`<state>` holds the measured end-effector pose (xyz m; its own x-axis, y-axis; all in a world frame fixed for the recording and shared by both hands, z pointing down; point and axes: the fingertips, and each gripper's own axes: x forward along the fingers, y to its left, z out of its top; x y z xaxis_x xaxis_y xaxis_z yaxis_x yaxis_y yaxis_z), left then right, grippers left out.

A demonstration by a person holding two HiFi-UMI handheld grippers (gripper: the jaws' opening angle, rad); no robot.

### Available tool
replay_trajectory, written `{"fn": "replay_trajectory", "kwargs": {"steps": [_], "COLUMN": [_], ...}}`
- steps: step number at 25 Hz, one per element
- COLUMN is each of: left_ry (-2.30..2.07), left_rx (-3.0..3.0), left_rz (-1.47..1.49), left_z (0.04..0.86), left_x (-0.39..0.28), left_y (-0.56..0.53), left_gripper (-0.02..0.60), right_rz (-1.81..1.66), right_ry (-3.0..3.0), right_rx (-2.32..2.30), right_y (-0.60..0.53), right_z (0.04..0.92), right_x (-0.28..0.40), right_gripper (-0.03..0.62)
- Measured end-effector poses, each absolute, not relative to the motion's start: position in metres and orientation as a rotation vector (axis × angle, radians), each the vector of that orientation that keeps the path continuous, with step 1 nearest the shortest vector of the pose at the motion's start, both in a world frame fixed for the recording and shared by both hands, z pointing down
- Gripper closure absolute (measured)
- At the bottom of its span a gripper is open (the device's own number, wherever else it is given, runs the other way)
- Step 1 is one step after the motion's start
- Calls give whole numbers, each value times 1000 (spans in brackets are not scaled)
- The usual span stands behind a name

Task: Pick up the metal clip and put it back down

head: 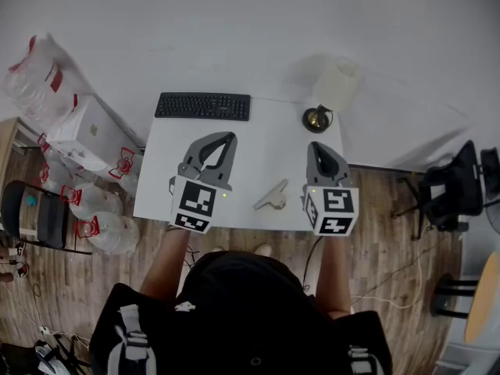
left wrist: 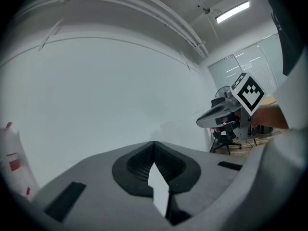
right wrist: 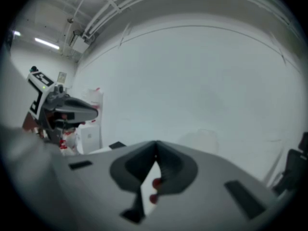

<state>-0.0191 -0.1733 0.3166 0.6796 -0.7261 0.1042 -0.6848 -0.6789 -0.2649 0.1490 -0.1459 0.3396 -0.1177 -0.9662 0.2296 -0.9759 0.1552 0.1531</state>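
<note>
The metal clip [head: 271, 196] lies flat on the white table [head: 266, 147], near the front edge, between my two grippers and touched by neither. To its left, my left gripper [head: 222, 137] is held above the table; in the left gripper view its jaws [left wrist: 154, 144] meet at the tips with nothing between them. The right gripper [head: 316, 147] is on the clip's right, narrow and shut, also empty [right wrist: 156, 156]. Both point toward the far wall. The clip is hidden in both gripper views. Each gripper view shows the other gripper off to the side [left wrist: 216, 115] [right wrist: 72, 110].
A black keyboard [head: 203, 105] lies at the table's far left edge. A small dark brass bell [head: 316, 118] sits at the far right corner, with a white cylinder [head: 337, 80] behind it. Water bottles [head: 101, 229], a white box [head: 90, 135] and chairs [head: 453, 190] stand on the floor around.
</note>
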Motion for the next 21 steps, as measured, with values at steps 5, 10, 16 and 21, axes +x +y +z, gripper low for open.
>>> {"fn": "replay_trajectory", "kwargs": {"steps": [5,10,16,21], "left_ry": [1144,1143,1150,1155], "left_rx": [-2688,-2690,-2686,-2684], "left_rz": [-296,-293,-294,-292], "left_z": [317,317,316,316], "left_x": [-20,-19,-18,-19], "left_y": [-171,-167,-164,-161], "left_gripper": [557,557,557,557], "right_rz": [51,45,52,55], "right_ry": [-2160,-2161,-2165,-2169], "right_rx": [1875,1874,1865,1862], "right_y": [-144,-140,-137,-133], "right_z": [340,340,342,341], "right_x": [148,148,147,146], "right_gripper": [559,559,559,559]}}
